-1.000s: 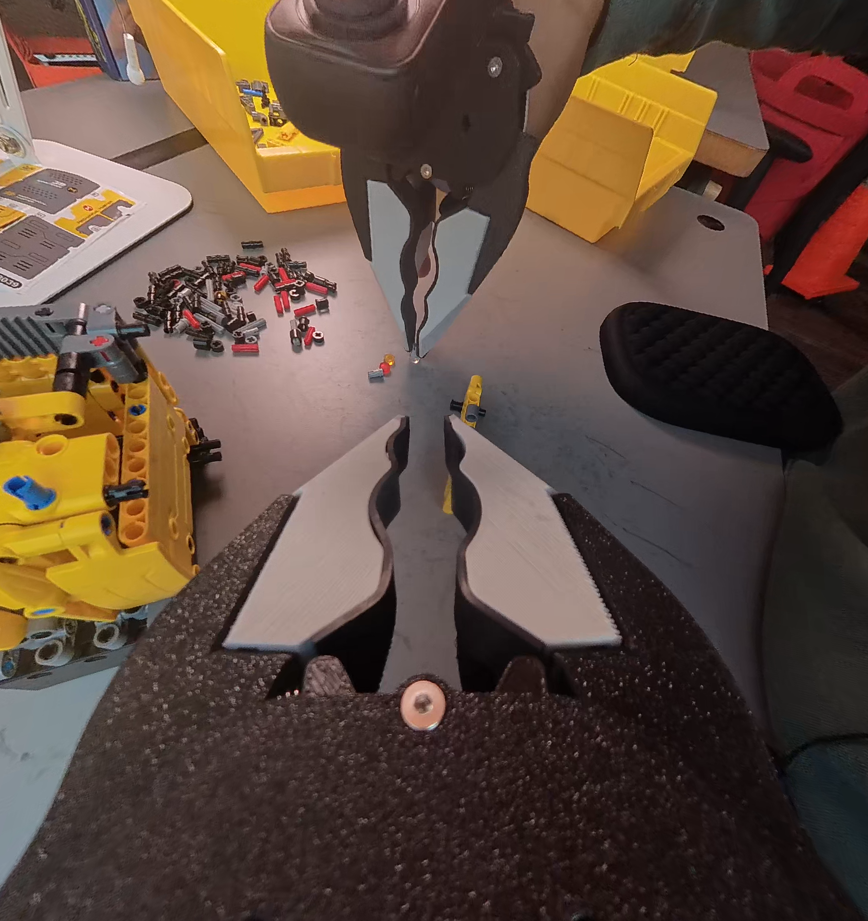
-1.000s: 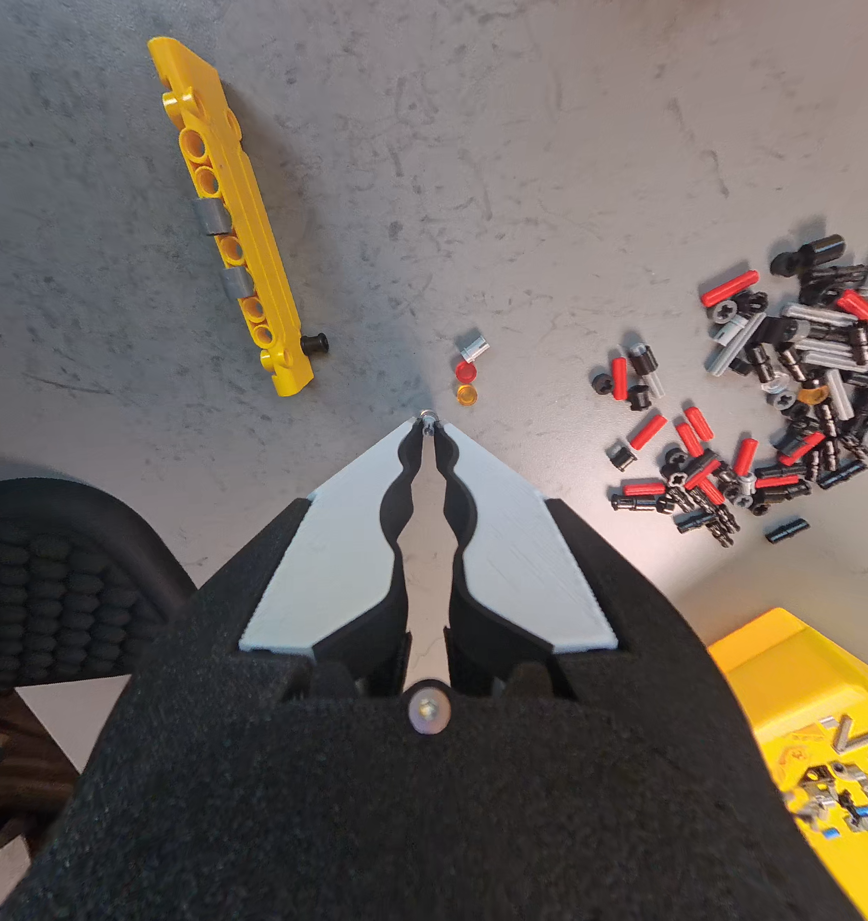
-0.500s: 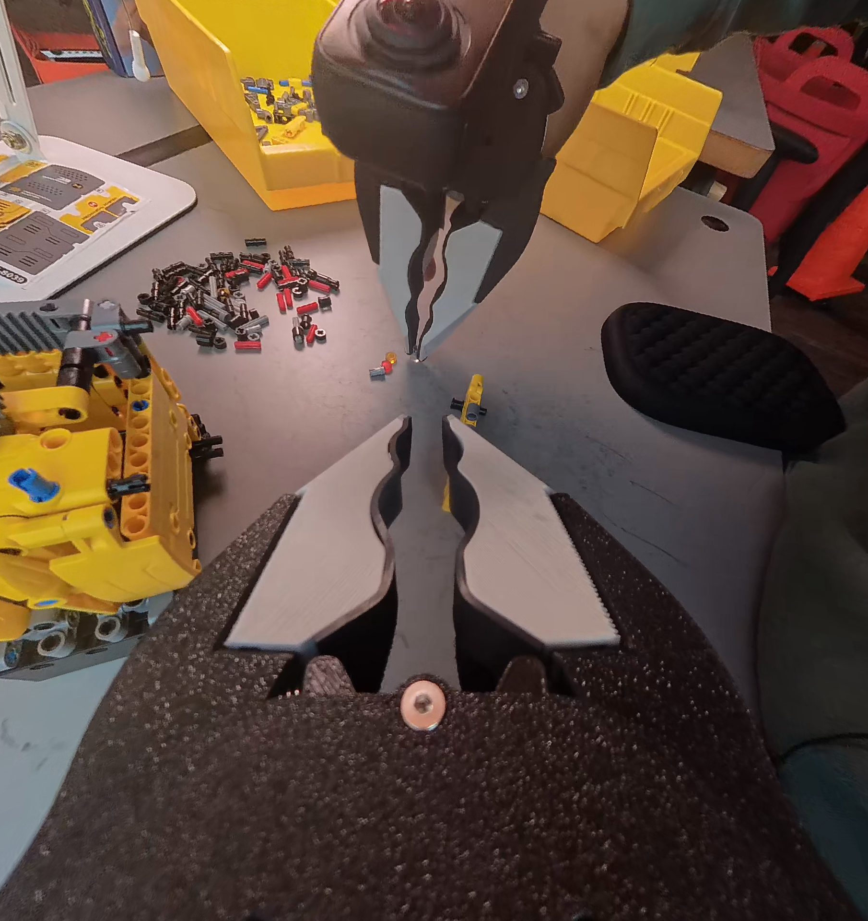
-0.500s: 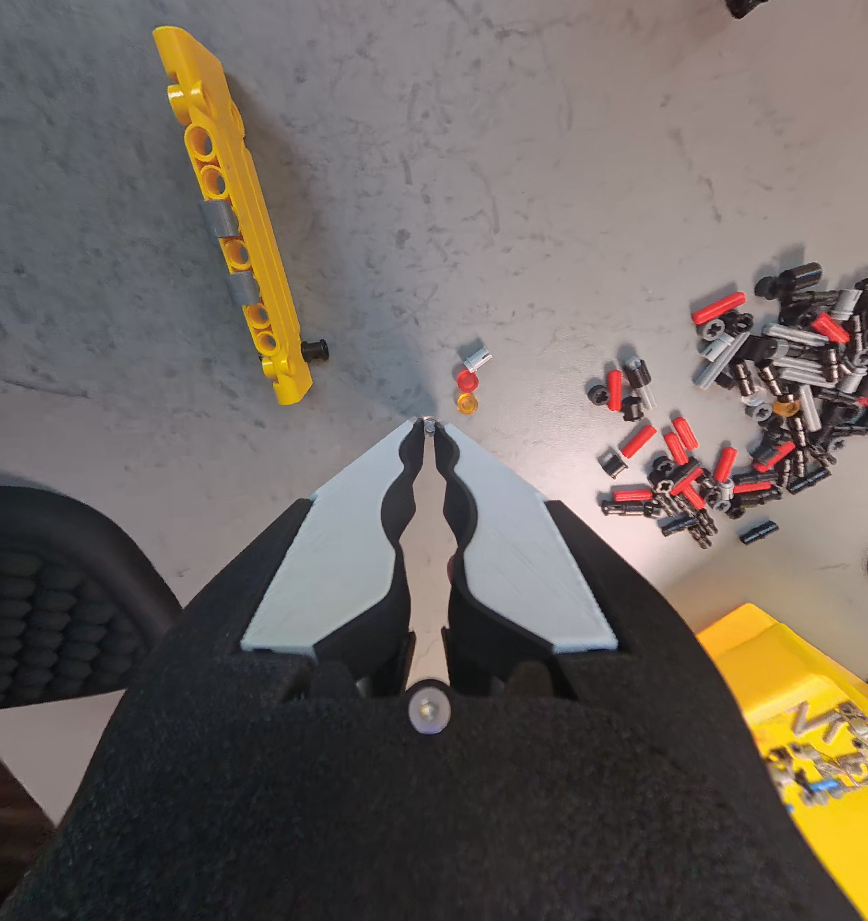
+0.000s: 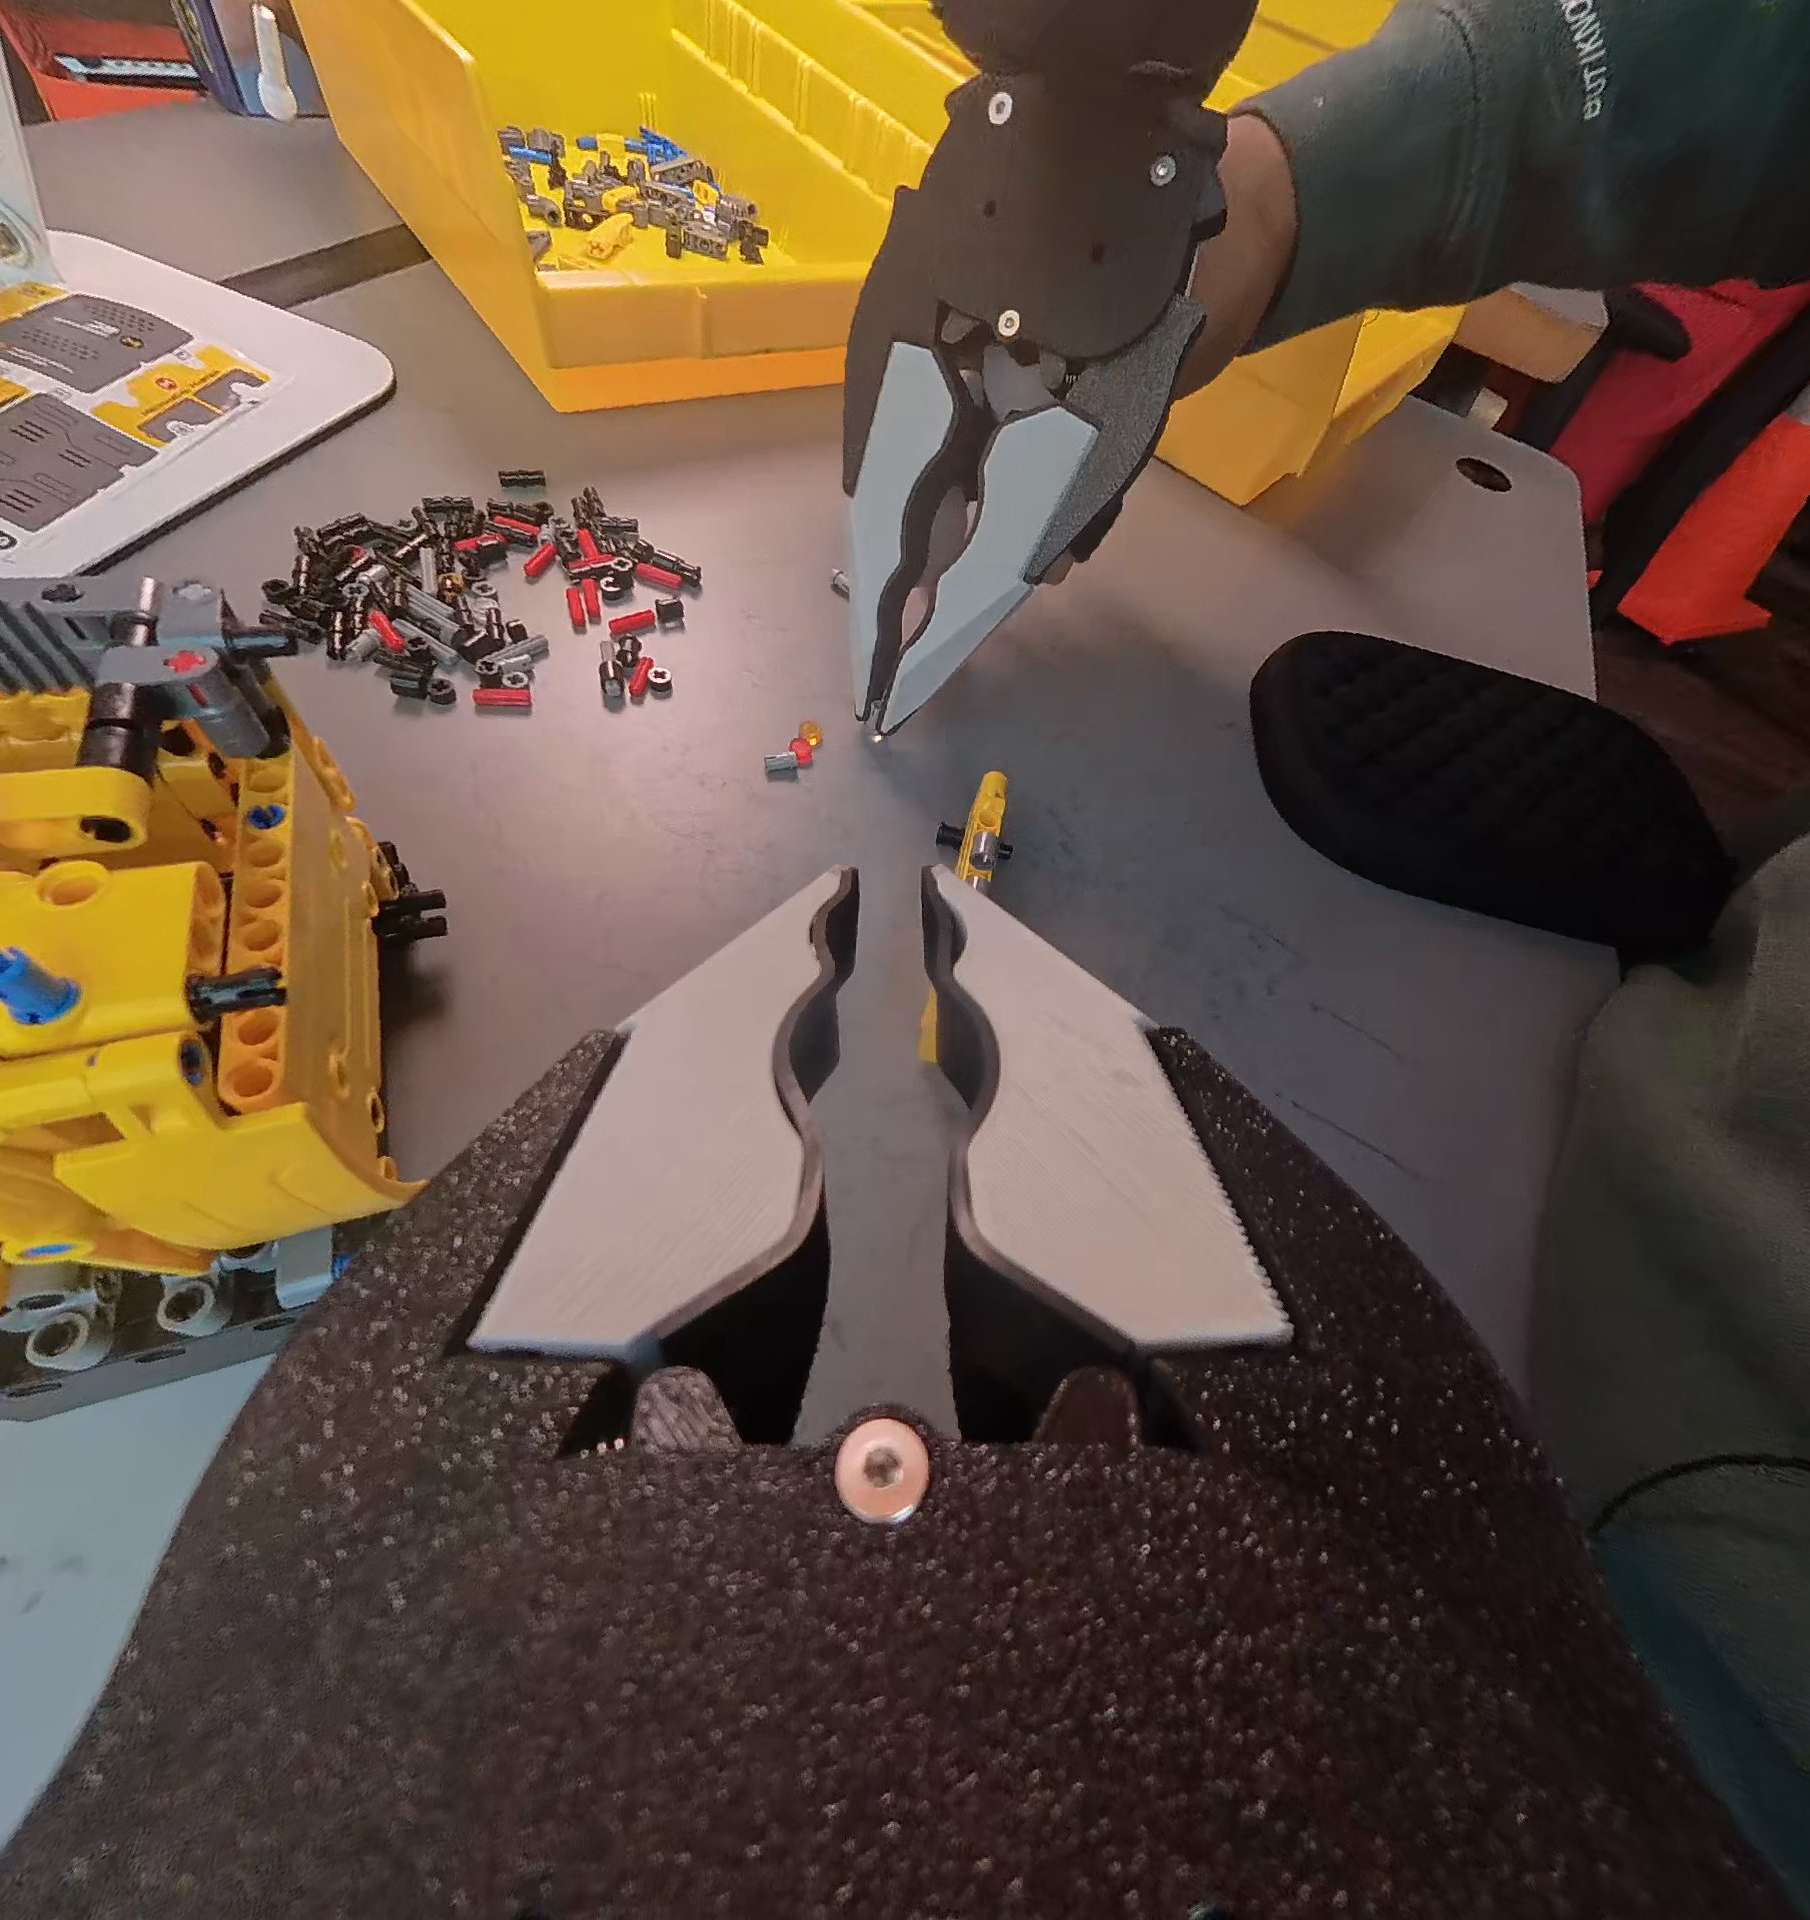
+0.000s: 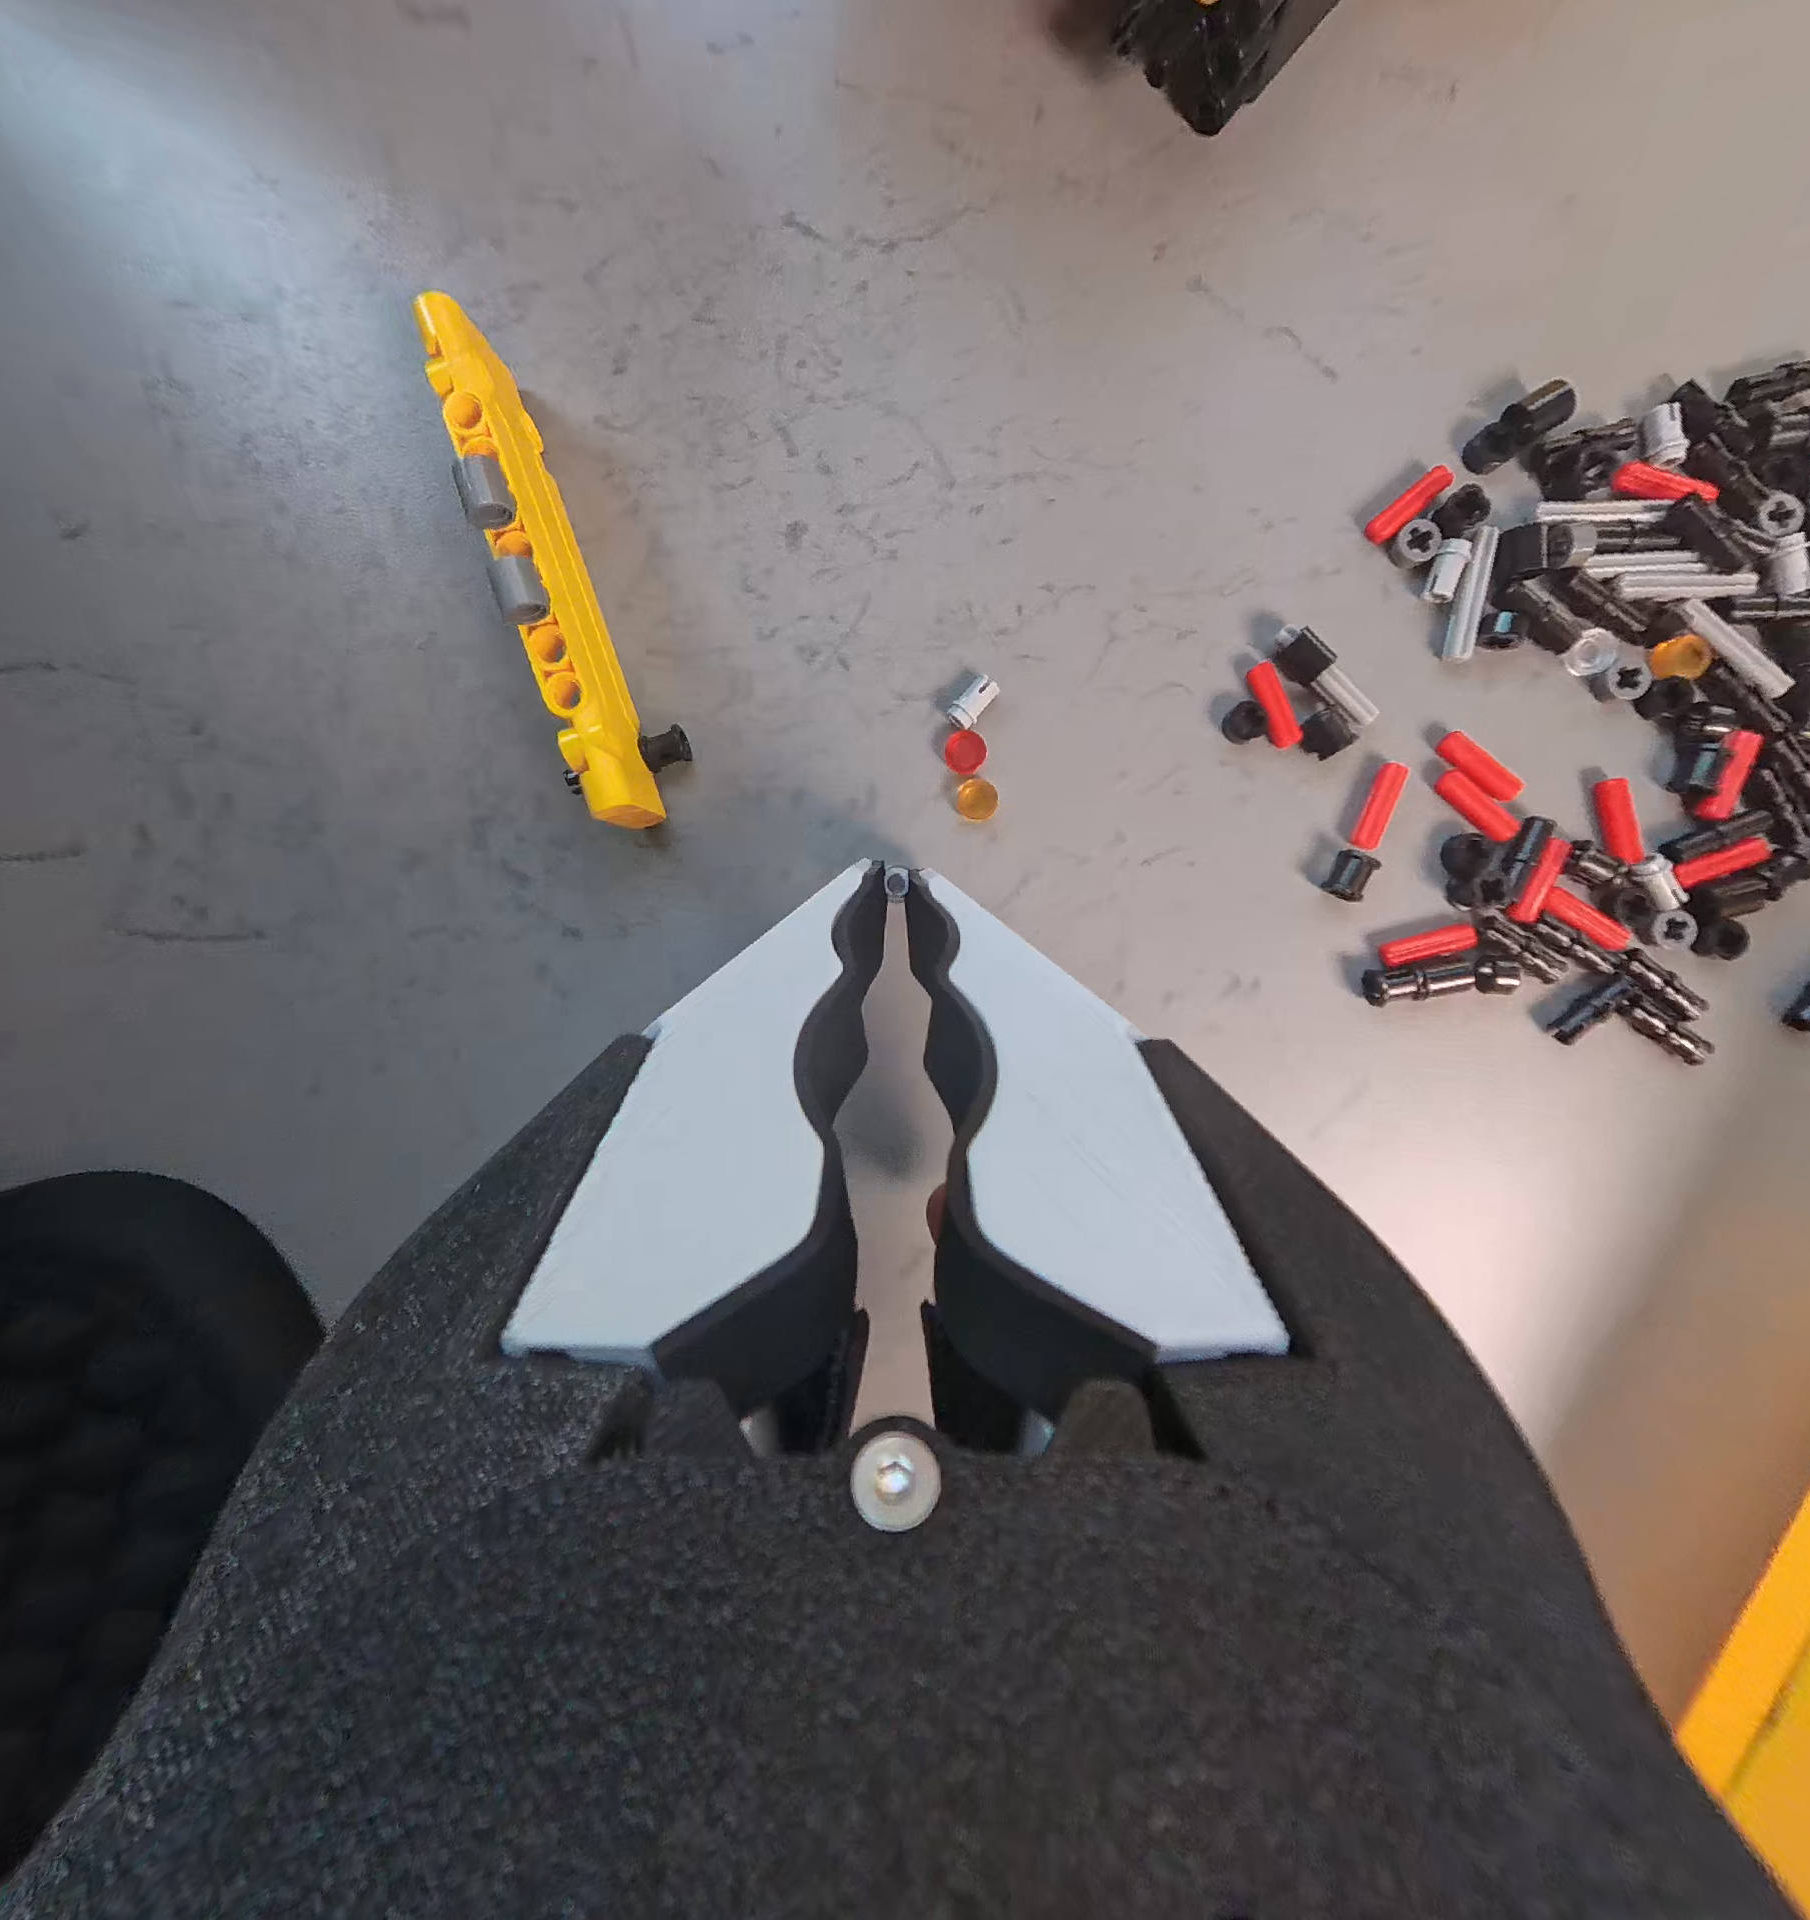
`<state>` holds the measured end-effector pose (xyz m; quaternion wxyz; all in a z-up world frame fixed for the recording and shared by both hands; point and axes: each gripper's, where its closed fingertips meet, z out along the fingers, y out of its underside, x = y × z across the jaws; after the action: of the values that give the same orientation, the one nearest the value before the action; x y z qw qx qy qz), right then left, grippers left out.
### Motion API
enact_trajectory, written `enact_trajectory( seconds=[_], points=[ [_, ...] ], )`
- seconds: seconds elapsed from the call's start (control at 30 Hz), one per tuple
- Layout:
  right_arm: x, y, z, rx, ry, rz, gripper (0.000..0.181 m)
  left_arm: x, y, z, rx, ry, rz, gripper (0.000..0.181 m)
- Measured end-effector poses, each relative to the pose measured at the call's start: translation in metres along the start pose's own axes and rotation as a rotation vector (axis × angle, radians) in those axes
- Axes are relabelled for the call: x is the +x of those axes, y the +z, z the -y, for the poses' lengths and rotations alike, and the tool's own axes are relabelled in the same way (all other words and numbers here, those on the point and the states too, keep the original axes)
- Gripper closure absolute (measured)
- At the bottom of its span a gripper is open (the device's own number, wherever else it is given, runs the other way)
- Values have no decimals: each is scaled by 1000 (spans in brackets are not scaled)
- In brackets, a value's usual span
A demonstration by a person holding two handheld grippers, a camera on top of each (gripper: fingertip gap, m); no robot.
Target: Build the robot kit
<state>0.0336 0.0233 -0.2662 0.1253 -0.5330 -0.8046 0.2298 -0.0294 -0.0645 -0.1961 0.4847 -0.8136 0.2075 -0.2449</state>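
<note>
My right gripper point(image 6: 896, 878) is shut on a tiny clear round stud point(image 6: 896, 884) at its very tips, just above the grey table. It also shows in the left wrist view point(image 5: 875, 727), pointing down. A grey bush point(image 6: 972, 698), a red stud point(image 6: 965, 750) and an orange stud point(image 6: 976, 798) lie just beyond its tips. A yellow beam point(image 6: 537, 582) with grey and black pins lies to the left. My left gripper point(image 5: 888, 878) is open and empty, low over the table, with the beam point(image 5: 987, 821) just past its right finger.
A pile of black, red and grey pins point(image 5: 496, 592) lies left of centre. A yellow model point(image 5: 132, 1039) stands at the left. A yellow parts bin point(image 5: 631, 312) and an instruction sheet point(image 5: 101, 395) are at the back. A black pad point(image 5: 1472, 790) lies right. About 15 centimetres separates my left fingertips from my right. From my right tips it is roughly 4 centimetres to the grey bush point(image 6: 972, 698); from my left, 12 centimetres. Look for it in the left wrist view point(image 5: 779, 760) too.
The right gripper has tilted and its body has swung to the right and back, with its tips staying near the same spot. The left gripper has not moved.
</note>
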Motion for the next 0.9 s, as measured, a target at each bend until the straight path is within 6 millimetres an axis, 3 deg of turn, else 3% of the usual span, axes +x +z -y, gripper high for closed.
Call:
enact_trajectory(
  seconds=[0.17,0.4,0.73,0.9],
  points=[
    [-1,-1,-2,78,-3,-44,178,1,3,-3,-10,-12,-14,170],
    [-2,0,-3,-148,-136,8,177,4,9,-9,-28,-31,-34,170],
    [-1,0,-1,-103,-97,-33,176,7,6,-6,-18,-13,-38,169],
    [6,-4,-3,-76,-58,-53,155,5,7,-7,-21,-16,-31,167]
  ],
)
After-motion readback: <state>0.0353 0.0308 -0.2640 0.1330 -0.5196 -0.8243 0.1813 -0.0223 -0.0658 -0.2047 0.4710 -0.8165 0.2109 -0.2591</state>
